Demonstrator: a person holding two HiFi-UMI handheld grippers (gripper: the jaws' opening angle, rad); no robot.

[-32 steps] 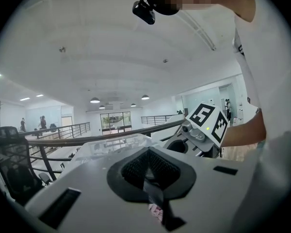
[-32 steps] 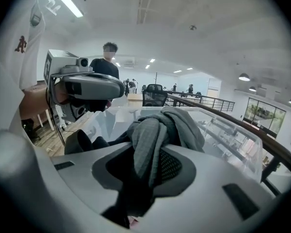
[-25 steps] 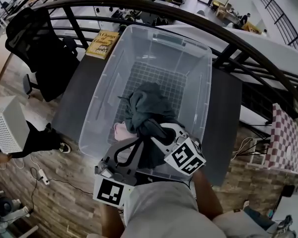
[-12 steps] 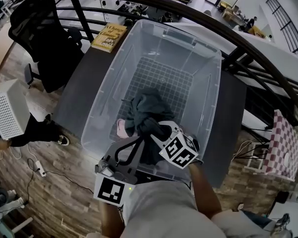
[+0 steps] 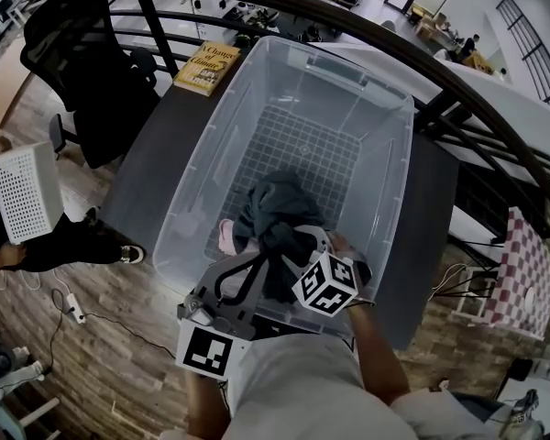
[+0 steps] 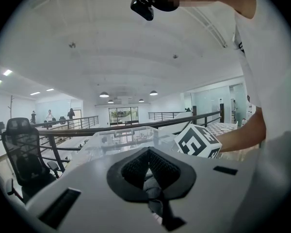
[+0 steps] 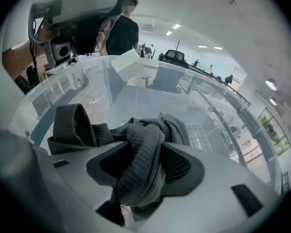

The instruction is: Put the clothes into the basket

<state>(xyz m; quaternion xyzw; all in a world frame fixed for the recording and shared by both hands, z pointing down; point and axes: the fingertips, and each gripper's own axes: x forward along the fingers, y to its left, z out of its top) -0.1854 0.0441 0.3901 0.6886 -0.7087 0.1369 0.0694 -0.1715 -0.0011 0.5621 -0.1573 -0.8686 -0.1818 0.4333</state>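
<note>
Both jaws of my right gripper (image 7: 146, 171) are opening around ribbed dark-grey knit clothes (image 7: 153, 130); my left gripper (image 6: 148, 154) is sitting shut, empty.

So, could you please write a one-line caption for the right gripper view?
Right tool, jaws opening, with a dark grey garment between them, inside the clear plastic bin.

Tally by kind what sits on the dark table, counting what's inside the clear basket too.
Clear basket: 1
Clothes: 2 (dark grey garment, pink garment)
Book: 1
Total: 4
</note>
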